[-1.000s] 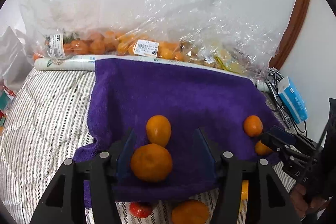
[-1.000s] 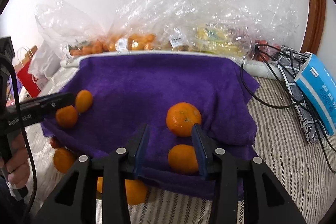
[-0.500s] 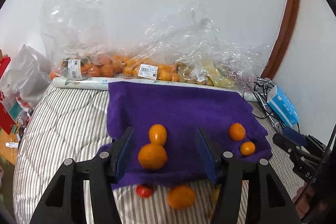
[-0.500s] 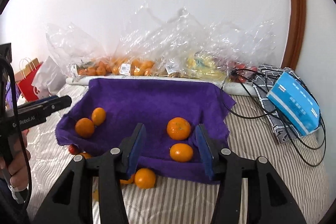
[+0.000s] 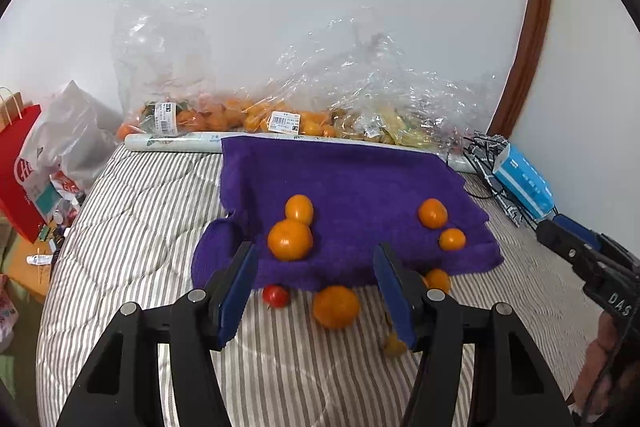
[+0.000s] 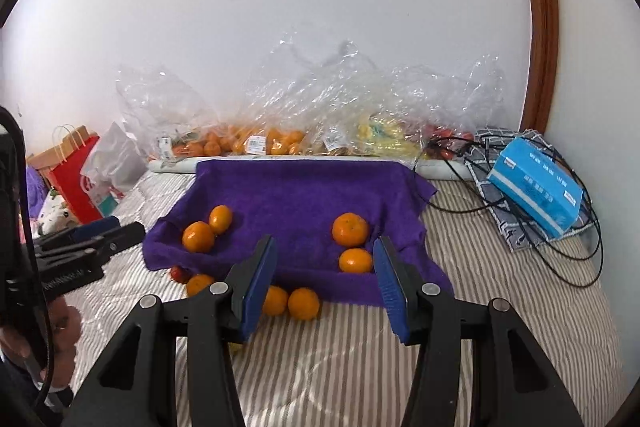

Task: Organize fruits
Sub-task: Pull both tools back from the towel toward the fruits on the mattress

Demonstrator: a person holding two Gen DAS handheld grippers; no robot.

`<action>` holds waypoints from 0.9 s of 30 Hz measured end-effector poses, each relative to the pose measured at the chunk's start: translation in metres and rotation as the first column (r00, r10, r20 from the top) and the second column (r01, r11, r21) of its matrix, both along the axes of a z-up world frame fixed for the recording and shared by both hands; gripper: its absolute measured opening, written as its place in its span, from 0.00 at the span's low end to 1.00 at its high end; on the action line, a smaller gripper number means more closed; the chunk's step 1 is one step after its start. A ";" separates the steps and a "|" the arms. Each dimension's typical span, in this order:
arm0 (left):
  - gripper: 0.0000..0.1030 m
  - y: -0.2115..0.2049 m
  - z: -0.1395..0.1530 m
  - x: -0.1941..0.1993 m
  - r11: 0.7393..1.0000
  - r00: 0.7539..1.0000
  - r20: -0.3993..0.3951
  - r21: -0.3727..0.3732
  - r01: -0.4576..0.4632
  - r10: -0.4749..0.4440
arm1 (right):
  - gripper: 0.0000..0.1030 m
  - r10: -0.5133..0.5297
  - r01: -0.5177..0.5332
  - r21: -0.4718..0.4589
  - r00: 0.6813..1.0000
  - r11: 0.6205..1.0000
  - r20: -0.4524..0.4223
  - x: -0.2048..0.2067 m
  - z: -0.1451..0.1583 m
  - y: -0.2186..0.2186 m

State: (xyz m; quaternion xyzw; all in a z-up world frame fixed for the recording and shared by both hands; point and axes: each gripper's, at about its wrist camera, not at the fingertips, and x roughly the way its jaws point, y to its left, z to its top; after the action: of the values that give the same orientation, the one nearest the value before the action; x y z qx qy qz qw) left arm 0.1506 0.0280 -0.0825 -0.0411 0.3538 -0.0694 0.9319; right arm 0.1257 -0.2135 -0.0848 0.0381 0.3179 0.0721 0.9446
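Both grippers, left gripper [image 5: 314, 291] and right gripper [image 6: 325, 281], spread wide and empty; mandarins [image 5: 289, 239] on purple towel [image 5: 360, 179] look light, soft-skinned, prone to roll; grip across the middle, gently.

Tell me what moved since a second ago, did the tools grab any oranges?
No grabbing. Both tools pulled back and up from the purple towel: the left tool and right tool are open and empty, and more of the striped bed shows. The four oranges on the towel, like the big one, stayed put, as did the fruit lying off its front edge.
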 end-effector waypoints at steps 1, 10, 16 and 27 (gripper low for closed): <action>0.56 0.000 0.000 -0.002 1.000 1.000 0.002 0.000 -0.001 0.001 | 0.49 0.004 -0.004 0.002 1.000 1.000 -0.004 -0.003 0.000 0.000; 0.56 0.005 -0.002 -0.024 0.999 1.000 -0.008 -0.033 0.017 -0.018 | 0.49 0.029 -0.029 0.013 0.999 1.000 -0.032 -0.020 -0.005 0.007; 0.56 0.015 -0.010 -0.026 0.999 1.000 -0.023 -0.035 0.001 -0.002 | 0.49 0.029 -0.028 0.015 0.998 0.999 -0.050 -0.021 -0.012 0.011; 0.56 0.026 -0.023 -0.018 0.999 0.998 -0.068 -0.047 -0.021 0.018 | 0.47 0.018 -0.018 -0.008 0.996 1.000 -0.088 -0.012 -0.026 0.019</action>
State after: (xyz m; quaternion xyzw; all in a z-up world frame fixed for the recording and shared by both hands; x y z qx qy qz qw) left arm 0.1327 0.0544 -0.1054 -0.0692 0.3830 -0.0673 0.9187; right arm 0.1141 -0.1943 -0.1109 0.0341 0.3596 0.0774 0.9293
